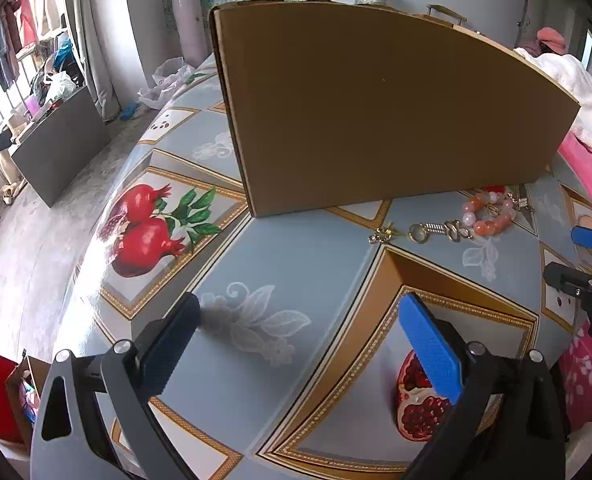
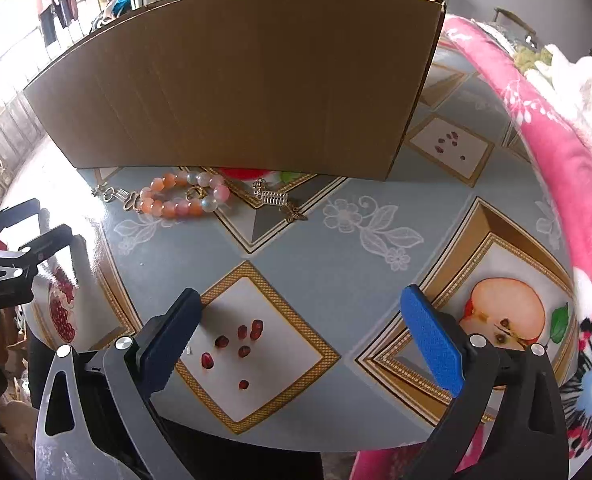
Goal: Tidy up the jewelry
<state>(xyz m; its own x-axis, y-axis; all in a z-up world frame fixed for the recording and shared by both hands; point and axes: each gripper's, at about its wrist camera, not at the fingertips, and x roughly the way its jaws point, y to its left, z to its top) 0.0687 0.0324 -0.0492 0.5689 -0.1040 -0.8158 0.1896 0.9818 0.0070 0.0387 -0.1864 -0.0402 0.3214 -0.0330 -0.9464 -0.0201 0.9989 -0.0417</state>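
An orange and pink bead bracelet [image 1: 488, 215] [image 2: 185, 197] lies on the patterned table just in front of a brown cardboard box [image 1: 376, 112] [image 2: 240, 88]. A gold chain with charms [image 1: 424, 233] [image 2: 120, 196] lies to its left, and another gold charm piece [image 2: 277, 200] to its right. My left gripper [image 1: 300, 328] is open and empty, over the table well short of the jewelry. My right gripper [image 2: 302, 320] is open and empty, also short of the jewelry; it also shows at the right edge of the left wrist view [image 1: 588, 264].
The table [image 1: 296, 264] has a fruit-print oilcloth. Pink blanket and white cloth [image 2: 556, 128] lie to the right of the box. The table's left edge drops to a floor with a grey cabinet [image 1: 60, 148].
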